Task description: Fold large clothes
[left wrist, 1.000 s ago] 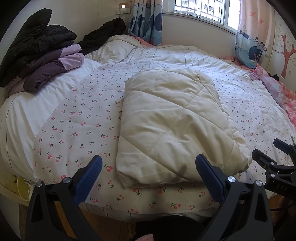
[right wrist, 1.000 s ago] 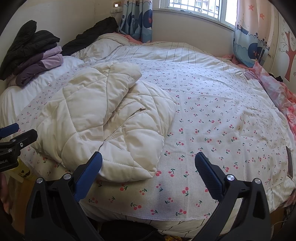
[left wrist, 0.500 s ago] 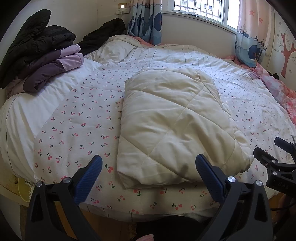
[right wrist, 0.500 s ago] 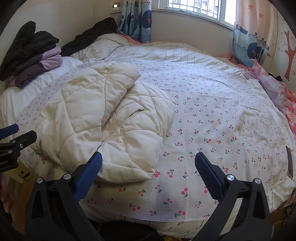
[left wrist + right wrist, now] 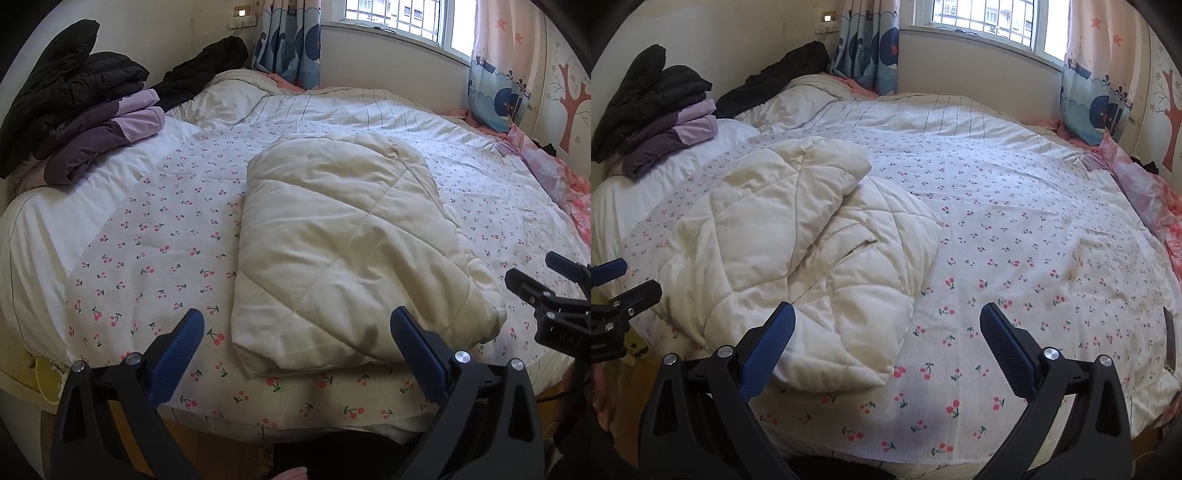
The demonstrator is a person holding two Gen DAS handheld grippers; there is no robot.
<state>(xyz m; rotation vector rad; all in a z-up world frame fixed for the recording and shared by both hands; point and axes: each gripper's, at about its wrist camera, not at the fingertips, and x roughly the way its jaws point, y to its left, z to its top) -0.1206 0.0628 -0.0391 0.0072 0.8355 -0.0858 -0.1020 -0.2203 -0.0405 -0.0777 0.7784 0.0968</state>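
Folded cream quilted padded jacket (image 5: 343,251), diamond-stitched, lying flat on the cherry-print white bed sheet (image 5: 155,243), close to the near edge of the bed and somewhat toward its left half. Seen from the right wrist view as a bulkier heap (image 5: 798,251), upper layer doubled over the lower, a stitched pocket flap showing near the middle.

Left gripper (image 5: 295,354), black frame with blue finger pads (image 5: 417,347), held at the near edge of the bed with jaws spread wide and nothing between them; right-hand pad overlapping the near corner of the jacket in the view, contact not determinable. Right gripper (image 5: 886,350), same build, likewise spread wide and empty, poised over the near edge of the sheet; left-hand pad (image 5: 768,347) in front of the jacket's near hem, contact not determinable. Each gripper visible at the margin of the other's view, just beside the jacket on either side.

Stack of folded garments at the far left corner of the bed: black quilted jacket (image 5: 70,85) on top of a purple and lilac jacket (image 5: 99,144). Another dark garment (image 5: 207,70) draped at the far edge beside a white pillow (image 5: 232,96). Striped white cover across the far part of the bed. Blue cartoon-print curtains (image 5: 288,37) below the window along the far wall; pink patterned bedding (image 5: 554,177) bunched along the right edge.
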